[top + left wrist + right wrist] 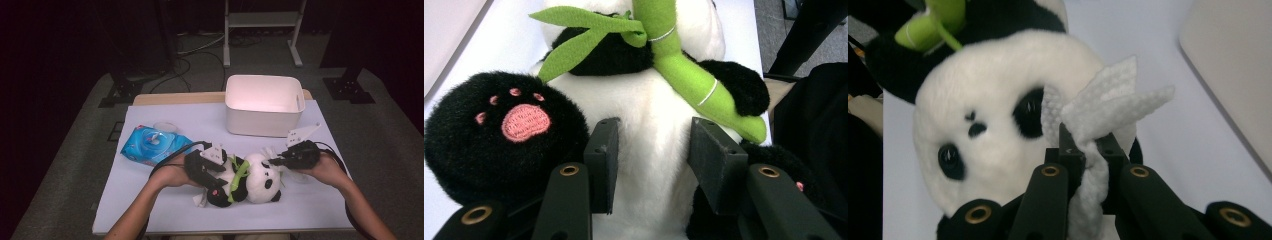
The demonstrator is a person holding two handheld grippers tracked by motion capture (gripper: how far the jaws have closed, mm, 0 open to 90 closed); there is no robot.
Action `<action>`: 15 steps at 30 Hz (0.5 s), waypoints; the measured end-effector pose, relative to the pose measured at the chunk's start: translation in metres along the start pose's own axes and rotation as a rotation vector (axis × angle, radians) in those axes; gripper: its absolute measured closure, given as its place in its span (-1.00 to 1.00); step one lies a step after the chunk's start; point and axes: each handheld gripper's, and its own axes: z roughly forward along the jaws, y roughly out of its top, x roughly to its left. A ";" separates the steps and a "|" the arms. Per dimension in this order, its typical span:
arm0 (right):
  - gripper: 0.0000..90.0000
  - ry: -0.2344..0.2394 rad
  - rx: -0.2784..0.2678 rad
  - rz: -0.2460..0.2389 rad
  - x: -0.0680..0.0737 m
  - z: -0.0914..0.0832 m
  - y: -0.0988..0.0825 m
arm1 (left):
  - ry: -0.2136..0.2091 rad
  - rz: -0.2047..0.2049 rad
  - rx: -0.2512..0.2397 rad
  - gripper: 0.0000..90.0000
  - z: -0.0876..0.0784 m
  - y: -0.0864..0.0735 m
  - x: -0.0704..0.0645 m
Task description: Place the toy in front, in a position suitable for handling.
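A black-and-white plush panda (260, 182) lies on its back near the front of the white table (165, 210), hugging a green bamboo stalk (239, 176). My left gripper (220, 182) comes in from the left. Its jaws pinch the white belly fur (649, 115) beside a black paw with a pink pad (524, 122). My right gripper (274, 161) is at the panda's head, shut on a crumpled white wipe (1108, 107). That wipe rests against the face (988, 100) next to one black eye patch.
A white plastic bin (260, 122) stands at the back centre of the table. A blue pack of wet wipes (152, 145) lies at the left, with a small clear round lid (165, 126) behind it. Dark floor and stands surround the table.
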 end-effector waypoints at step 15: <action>0.89 0.014 -0.018 0.010 0.021 -0.012 -0.033 | -0.005 -0.017 -0.007 0.24 0.004 0.002 0.003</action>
